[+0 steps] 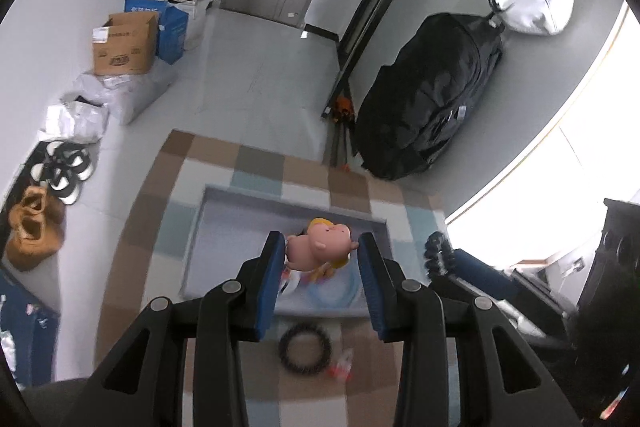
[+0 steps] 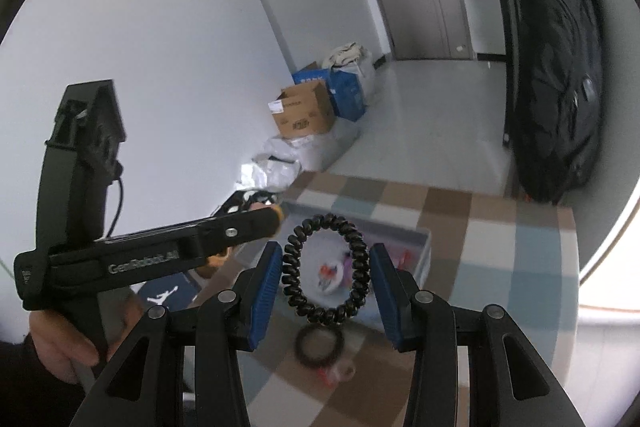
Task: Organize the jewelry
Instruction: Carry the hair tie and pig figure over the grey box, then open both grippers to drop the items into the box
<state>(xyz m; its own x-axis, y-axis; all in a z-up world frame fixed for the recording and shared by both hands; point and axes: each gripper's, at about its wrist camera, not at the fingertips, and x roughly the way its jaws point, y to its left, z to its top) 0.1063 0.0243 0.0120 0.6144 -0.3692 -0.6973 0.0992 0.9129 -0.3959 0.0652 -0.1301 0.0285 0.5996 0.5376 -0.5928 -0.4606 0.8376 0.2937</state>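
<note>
my right claw [image 2: 322,277] holds a black coiled hair tie [image 2: 325,270] between its blue pads [image 2: 266,281], squeezed from both sides into an oval. its long axis runs up and down in my right view, standing on edge with the open loop facing the camera, top tilted slightly to the right. it hangs in the air above the near edge of the grey tray [image 2: 422,247] on the checkered cloth [image 2: 492,259].

my left claw [image 1: 322,273] is set at a middling width around a pink doll figure with yellow hair [image 1: 322,245]. its left side touches the left pad [image 1: 271,281]; on the right i cannot tell if the pad meets it, so i cannot tell whether i am gripping it. the doll lies across the gap, head towards the right finger, over the tray [image 1: 224,227].

a second black hair tie [image 1: 306,347] lies flat on the cloth just outside the tray's near edge, with a small red and white trinket [image 1: 342,365] just beside it. inside the tray i see blurred bits of colour i cannot make out.
</note>
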